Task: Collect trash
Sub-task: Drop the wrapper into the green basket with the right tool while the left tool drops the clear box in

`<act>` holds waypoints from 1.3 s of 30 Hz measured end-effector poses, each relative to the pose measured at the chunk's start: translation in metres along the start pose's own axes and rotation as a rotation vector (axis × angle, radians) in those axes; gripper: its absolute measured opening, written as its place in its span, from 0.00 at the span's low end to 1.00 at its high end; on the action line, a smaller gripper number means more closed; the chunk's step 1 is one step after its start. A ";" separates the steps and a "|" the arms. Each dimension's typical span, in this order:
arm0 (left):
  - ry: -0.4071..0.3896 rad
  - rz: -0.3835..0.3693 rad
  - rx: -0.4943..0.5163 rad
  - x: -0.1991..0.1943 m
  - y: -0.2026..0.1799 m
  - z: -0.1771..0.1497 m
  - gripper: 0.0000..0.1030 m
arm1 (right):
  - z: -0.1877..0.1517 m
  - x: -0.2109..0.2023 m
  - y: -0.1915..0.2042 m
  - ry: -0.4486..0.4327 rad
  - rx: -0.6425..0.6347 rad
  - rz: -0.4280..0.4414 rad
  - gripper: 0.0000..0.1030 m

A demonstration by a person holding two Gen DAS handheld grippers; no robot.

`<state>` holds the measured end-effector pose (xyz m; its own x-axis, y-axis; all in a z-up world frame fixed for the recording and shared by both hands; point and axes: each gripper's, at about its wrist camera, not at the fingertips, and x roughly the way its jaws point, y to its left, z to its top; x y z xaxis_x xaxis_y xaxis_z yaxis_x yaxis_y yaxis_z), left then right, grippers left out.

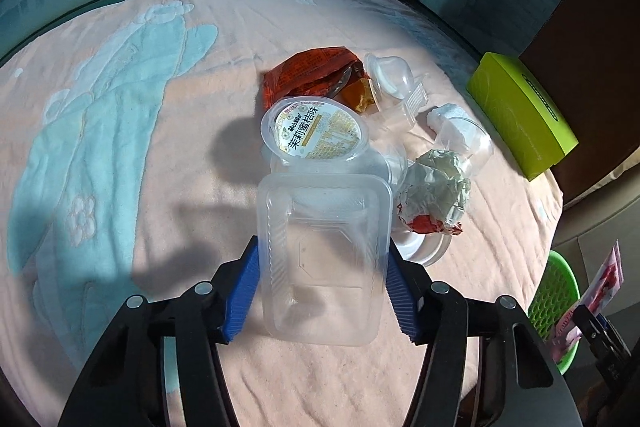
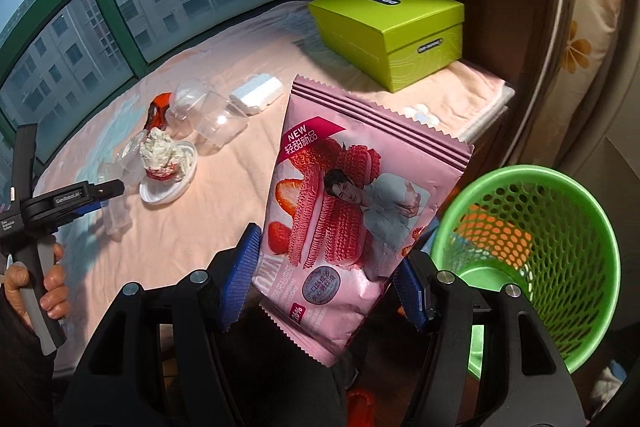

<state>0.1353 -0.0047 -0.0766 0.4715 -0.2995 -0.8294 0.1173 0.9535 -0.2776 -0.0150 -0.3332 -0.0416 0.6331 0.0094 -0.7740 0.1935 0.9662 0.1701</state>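
Observation:
My left gripper (image 1: 322, 291) is shut on a clear plastic tray (image 1: 324, 259) and holds it over the pink blanket (image 1: 168, 147). Beyond it lie a labelled clear tub (image 1: 314, 131), a red wrapper (image 1: 312, 75), clear cups (image 1: 394, 77), a crumpled paper ball (image 1: 434, 191) and white foam (image 1: 448, 119). My right gripper (image 2: 326, 285) is shut on a pink strawberry snack bag (image 2: 352, 203), held upright just left of the green mesh bin (image 2: 532, 259). The left gripper (image 2: 80, 201) also shows in the right wrist view.
A lime green box (image 1: 520, 111) sits at the blanket's right edge; it also shows in the right wrist view (image 2: 388, 27). Windows run along the far side. The green bin (image 1: 556, 303) stands off the blanket's right edge. A white lid (image 2: 168, 183) lies under the paper ball (image 2: 160, 155).

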 end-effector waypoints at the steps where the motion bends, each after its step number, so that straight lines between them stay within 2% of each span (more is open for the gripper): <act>1: -0.004 -0.003 0.000 -0.005 -0.001 -0.002 0.55 | -0.001 -0.002 -0.006 -0.002 0.007 -0.011 0.61; 5: -0.031 -0.010 0.028 -0.028 -0.012 -0.011 0.55 | -0.005 -0.010 -0.031 -0.007 0.029 -0.060 0.61; 8: -0.046 -0.044 0.061 -0.042 -0.029 -0.014 0.55 | -0.009 -0.012 -0.049 -0.003 0.038 -0.104 0.61; 14: -0.053 -0.119 0.173 -0.051 -0.091 -0.018 0.55 | -0.020 -0.016 -0.083 0.013 0.055 -0.167 0.63; 27: 0.016 -0.250 0.419 -0.019 -0.246 -0.029 0.55 | -0.032 -0.040 -0.152 -0.008 0.148 -0.228 0.73; 39: 0.143 -0.307 0.597 0.025 -0.352 -0.080 0.55 | -0.050 -0.081 -0.198 -0.071 0.227 -0.287 0.78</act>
<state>0.0364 -0.3504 -0.0386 0.2246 -0.5211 -0.8234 0.7080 0.6678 -0.2296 -0.1422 -0.5122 -0.0435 0.5780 -0.2793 -0.7667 0.5272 0.8450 0.0897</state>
